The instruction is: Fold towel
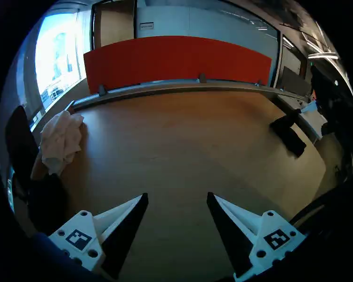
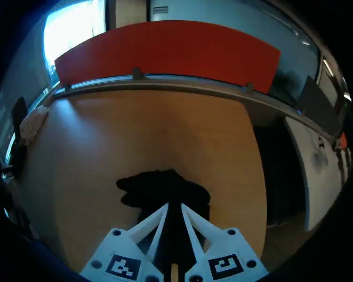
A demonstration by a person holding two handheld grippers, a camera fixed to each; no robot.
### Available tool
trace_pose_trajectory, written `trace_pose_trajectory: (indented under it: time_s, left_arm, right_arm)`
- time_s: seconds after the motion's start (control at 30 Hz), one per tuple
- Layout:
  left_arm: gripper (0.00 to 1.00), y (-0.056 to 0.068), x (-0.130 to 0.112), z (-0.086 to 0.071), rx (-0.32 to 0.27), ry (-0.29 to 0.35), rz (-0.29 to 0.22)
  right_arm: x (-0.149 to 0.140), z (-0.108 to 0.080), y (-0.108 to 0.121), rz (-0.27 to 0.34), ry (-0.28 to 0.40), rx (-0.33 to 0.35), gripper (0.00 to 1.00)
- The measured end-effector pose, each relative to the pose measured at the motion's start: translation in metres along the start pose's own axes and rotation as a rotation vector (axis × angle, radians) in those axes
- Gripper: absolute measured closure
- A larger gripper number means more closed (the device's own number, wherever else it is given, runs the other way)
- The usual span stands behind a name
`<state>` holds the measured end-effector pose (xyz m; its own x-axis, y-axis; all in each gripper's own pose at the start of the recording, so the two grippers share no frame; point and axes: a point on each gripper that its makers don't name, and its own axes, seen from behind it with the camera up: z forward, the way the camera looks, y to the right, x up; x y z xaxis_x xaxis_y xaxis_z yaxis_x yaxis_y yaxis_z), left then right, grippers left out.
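Seemingly the dark towel (image 2: 141, 188) ahead is being grasped; closure of the right hand-held gripper (image 2: 174, 207) cannot be told; the open left hand-held gripper (image 1: 177, 197) is needed next.

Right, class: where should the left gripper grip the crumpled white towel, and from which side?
Probably an outer fold on its side facing the middle of the table. The white towel lies bunched by the table edge, so the open left gripper can come in low across the wood and pinch one layer, not the heap.
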<state>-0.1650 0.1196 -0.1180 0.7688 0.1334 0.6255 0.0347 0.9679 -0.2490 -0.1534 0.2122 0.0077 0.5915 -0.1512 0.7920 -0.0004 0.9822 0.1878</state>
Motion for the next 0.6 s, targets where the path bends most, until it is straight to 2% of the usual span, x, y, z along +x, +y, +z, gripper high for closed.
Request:
trace_pose_trajectory:
  time_s: [0.6]
  left_arm:
    - [0.07,0.001,0.004,-0.002,-0.001,0.004,0.012]
  right_arm:
    - [-0.034,-0.012,0.002,0.043,-0.037,0.042,0.97]
